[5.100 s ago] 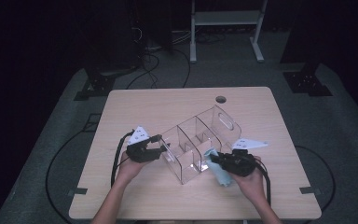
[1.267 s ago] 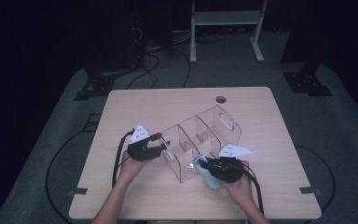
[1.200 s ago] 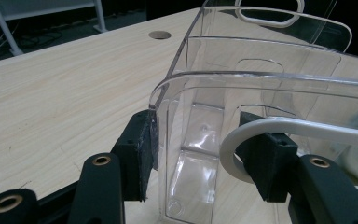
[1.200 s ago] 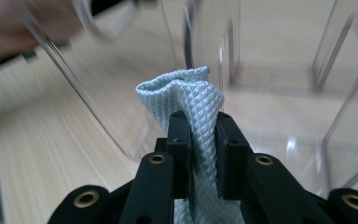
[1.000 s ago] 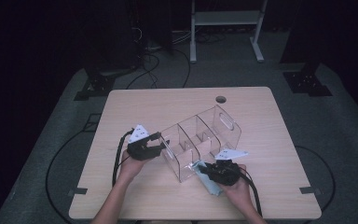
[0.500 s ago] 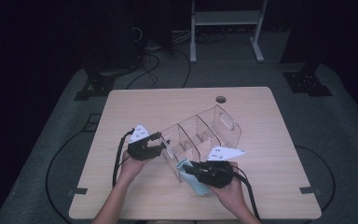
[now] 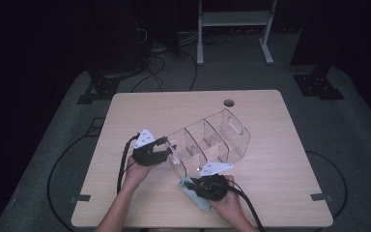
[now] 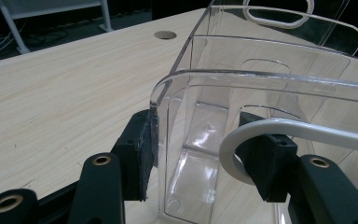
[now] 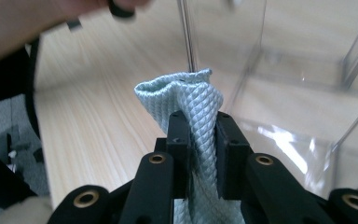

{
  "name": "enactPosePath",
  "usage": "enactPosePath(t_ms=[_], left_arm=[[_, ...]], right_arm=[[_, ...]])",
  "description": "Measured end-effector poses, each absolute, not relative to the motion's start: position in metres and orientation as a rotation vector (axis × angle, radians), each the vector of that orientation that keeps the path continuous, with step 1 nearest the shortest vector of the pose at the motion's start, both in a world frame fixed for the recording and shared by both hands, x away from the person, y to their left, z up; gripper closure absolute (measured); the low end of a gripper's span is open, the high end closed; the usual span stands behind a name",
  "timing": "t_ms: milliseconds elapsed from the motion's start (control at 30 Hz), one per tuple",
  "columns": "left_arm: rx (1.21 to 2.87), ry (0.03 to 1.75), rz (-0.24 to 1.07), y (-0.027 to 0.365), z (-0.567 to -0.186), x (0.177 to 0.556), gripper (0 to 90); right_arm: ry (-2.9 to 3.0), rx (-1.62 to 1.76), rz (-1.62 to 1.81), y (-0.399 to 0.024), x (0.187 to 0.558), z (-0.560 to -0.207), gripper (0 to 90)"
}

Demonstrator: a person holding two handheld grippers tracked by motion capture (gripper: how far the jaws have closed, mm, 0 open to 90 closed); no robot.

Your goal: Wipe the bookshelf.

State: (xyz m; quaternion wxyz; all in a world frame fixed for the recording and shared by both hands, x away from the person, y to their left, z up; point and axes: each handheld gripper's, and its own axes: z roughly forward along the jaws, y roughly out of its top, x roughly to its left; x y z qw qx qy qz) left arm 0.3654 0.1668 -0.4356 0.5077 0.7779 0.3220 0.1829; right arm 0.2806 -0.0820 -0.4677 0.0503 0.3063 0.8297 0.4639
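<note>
A clear plastic organiser (image 7: 207, 140) with several compartments lies tilted on the wooden table (image 7: 174, 111). My left gripper (image 7: 163, 150) is shut on its near end wall. In the left gripper view the pads (image 8: 142, 149) press on that clear wall (image 8: 261, 93), beside a white handle cut-out, with my left gripper (image 8: 205, 144) around it. My right gripper (image 7: 197, 183) sits in front of the organiser, shut on a light blue woven cloth (image 7: 196, 199). The cloth (image 9: 186, 93) bunches up between the jaws of my right gripper (image 9: 199, 135), close to the organiser's clear side.
A round cable hole (image 7: 229, 103) sits near the table's far edge. Black cables trail from both grippers over the front edge. A white metal stand (image 7: 232, 19) and floor cables lie beyond the table. Bare wood stretches to the left and far side.
My right gripper has carried the blue cloth leftward along the front of the organiser. The left gripper has kept still on the end wall.
</note>
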Motion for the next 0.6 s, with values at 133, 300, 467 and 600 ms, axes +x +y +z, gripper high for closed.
enactPosePath(t_ms=[133, 300, 467, 600], left_arm=[[1.867, 0.776, 0.440, 0.167, -0.436, 0.366, 47.1], [1.864, 0.777, 0.437, 0.167, -0.436, 0.367, 47.4], [1.864, 0.779, 0.435, 0.167, -0.436, 0.366, 47.4], [1.863, 0.777, 0.431, 0.167, -0.436, 0.367, 47.4]], right_arm=[[2.583, 0.973, 1.364, -0.079, 0.285, -0.486, 78.0], [2.590, 0.964, 1.325, -0.078, 0.284, -0.482, 78.0], [2.505, 0.914, 1.435, -0.085, 0.280, -0.445, 77.9], [2.416, 0.874, 1.539, -0.091, 0.276, -0.414, 77.9]])
